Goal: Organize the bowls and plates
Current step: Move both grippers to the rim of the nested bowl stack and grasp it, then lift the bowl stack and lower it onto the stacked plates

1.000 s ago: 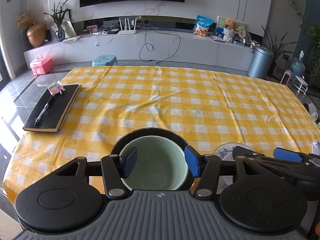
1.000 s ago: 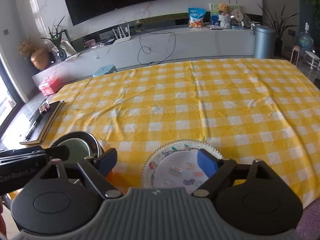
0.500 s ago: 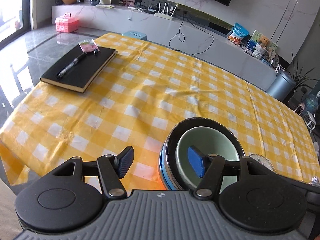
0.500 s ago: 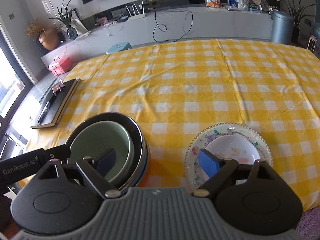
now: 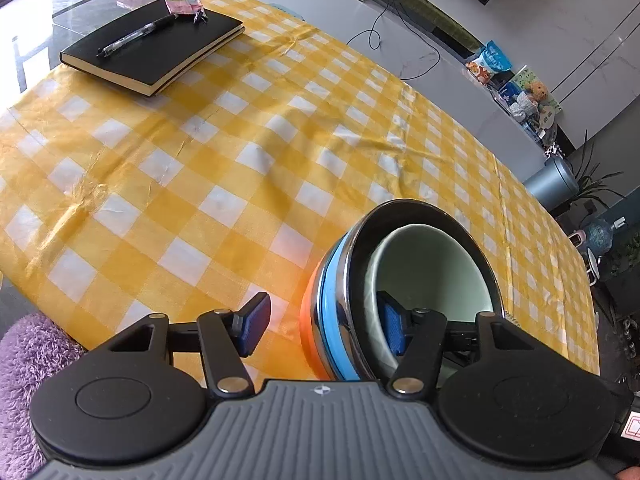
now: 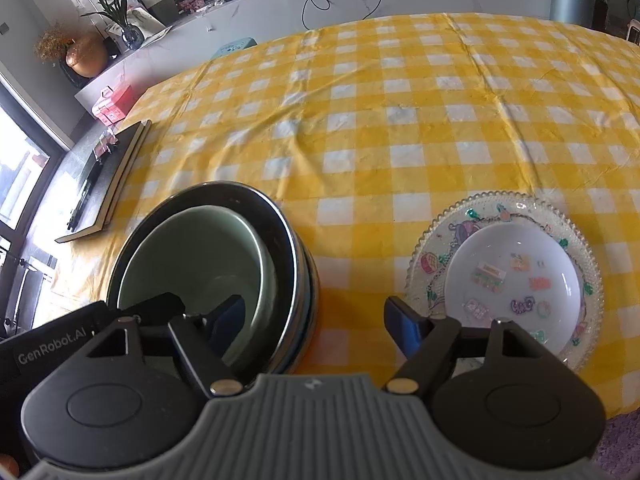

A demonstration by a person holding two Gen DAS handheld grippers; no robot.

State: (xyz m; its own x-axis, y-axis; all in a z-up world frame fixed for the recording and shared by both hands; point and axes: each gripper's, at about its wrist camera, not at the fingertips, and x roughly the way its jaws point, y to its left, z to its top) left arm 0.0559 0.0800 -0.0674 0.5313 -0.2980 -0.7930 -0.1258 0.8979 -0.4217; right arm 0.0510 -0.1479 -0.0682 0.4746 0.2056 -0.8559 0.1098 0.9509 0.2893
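A stack of bowls stands near the front edge of a table under a yellow-and-white checked cloth: a pale green bowl sits inside a dark steel-rimmed bowl with a blue band, over an orange base. The left gripper straddles the stack's left wall, one blue pad outside it above the cloth, the other inside the green bowl; its jaws stand apart and have just been narrowing slightly, with neither pad seen pressing on the rims. The right gripper straddles the right wall of the same stack, its left finger down inside the green bowl and its right finger over the cloth between the stack and a plate; those jaws are also apart and have just been closing, not clamped on anything. To the right, just beside the stack, a beaded clear plate carries a small white dish printed with coloured pictures. At the table's far left a black notebook holds a pen.
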